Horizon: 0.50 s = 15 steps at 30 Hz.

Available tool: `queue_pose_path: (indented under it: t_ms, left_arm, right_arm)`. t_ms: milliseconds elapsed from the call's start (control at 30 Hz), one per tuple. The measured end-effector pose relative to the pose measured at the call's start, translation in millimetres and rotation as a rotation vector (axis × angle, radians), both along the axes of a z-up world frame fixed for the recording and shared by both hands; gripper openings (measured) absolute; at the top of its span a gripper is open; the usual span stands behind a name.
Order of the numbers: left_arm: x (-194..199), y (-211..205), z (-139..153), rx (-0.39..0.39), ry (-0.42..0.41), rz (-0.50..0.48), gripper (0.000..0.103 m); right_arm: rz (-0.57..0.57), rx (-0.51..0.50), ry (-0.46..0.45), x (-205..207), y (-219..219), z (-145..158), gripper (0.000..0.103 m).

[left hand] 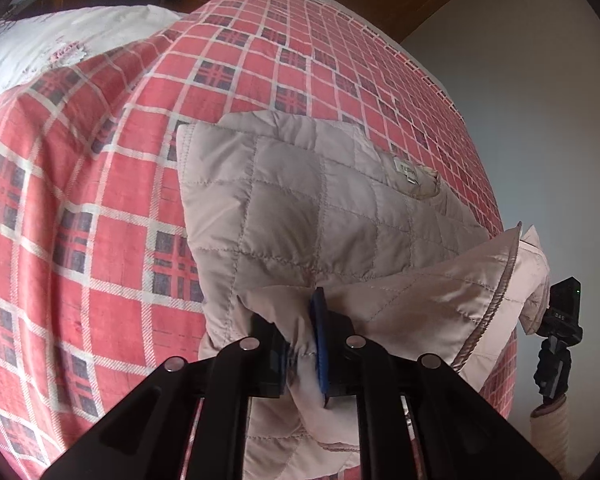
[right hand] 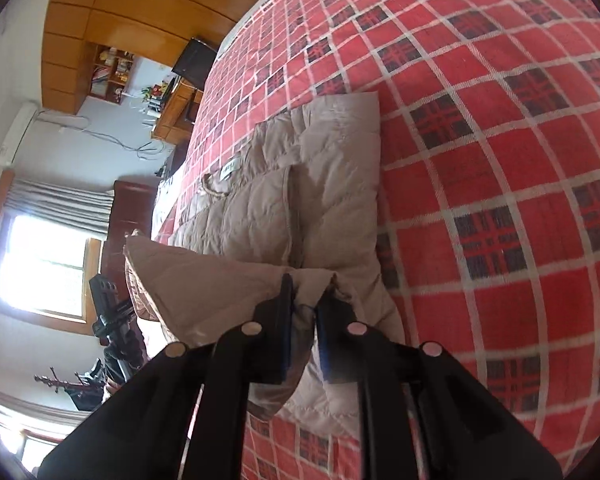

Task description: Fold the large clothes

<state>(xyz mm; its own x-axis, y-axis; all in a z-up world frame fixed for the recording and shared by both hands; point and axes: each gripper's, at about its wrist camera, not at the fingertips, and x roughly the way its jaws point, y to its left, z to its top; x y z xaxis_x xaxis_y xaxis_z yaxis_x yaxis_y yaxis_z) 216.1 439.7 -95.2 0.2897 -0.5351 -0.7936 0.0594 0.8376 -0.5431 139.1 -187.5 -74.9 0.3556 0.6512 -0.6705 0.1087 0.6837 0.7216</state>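
Pinching the beige quilted jacket [left hand: 300,216] (both jaws pressed on fabric), left gripper [left hand: 302,344] and right gripper [right hand: 305,320] lift its edge above the plaid bedspread [left hand: 100,200].

This is a bedroom in a home. A wide bed [right hand: 500,128] takes up most of both views, spread with a red checked cover [left hand: 100,208], with a white printed sheet [left hand: 60,40] showing at one end in the left wrist view. Around it the right wrist view shows wooden cupboards [right hand: 112,12] with open shelves [right hand: 110,72] of small items, a wooden desk [right hand: 176,112] carrying a dark screen [right hand: 194,63], an air conditioner [right hand: 18,132] high on the pale wall, and a bright window [right hand: 40,264] with grey curtains [right hand: 60,196].
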Motion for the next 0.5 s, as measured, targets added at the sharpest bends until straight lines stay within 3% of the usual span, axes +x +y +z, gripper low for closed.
queue_pose_path:
  t_ms: [100, 167, 267, 300, 333, 400, 500]
  left_arm:
    - [8, 13, -1, -0.116, 0.041, 0.025, 0.023]
    - [10, 28, 0, -0.244, 0.069, 0.056, 0.031]
    - [8, 49, 3, -0.381, 0.082, 0.097, 0.036]
    - [6, 54, 6, -0.384, 0.076, 0.109, 0.038]
    - [4, 60, 10, -0.355, 0.054, 0.124, 0.040]
    - [1, 70, 18, -0.298, 0.015, 0.151, 0.053]
    - [-1, 75, 24, -0.225, -0.021, 0.173, 0.054]
  right_arm:
    - [0.000, 0.023, 0.003, 6, -3, 0, 0.029]
    - [-0.007, 0.054, 0.003, 9, -8, 1, 0.040]
    - [-0.034, 0.096, -0.005, 8, -16, 5, 0.066]
    - [-0.054, 0.071, -0.026, 6, -20, 9, 0.079]
    - [-0.069, 0.041, -0.048, 4, -23, 14, 0.084]
    - [-0.069, 0.010, -0.065, 2, -26, 19, 0.084]
    - [-0.051, -0.036, -0.069, 3, -22, 19, 0.084]
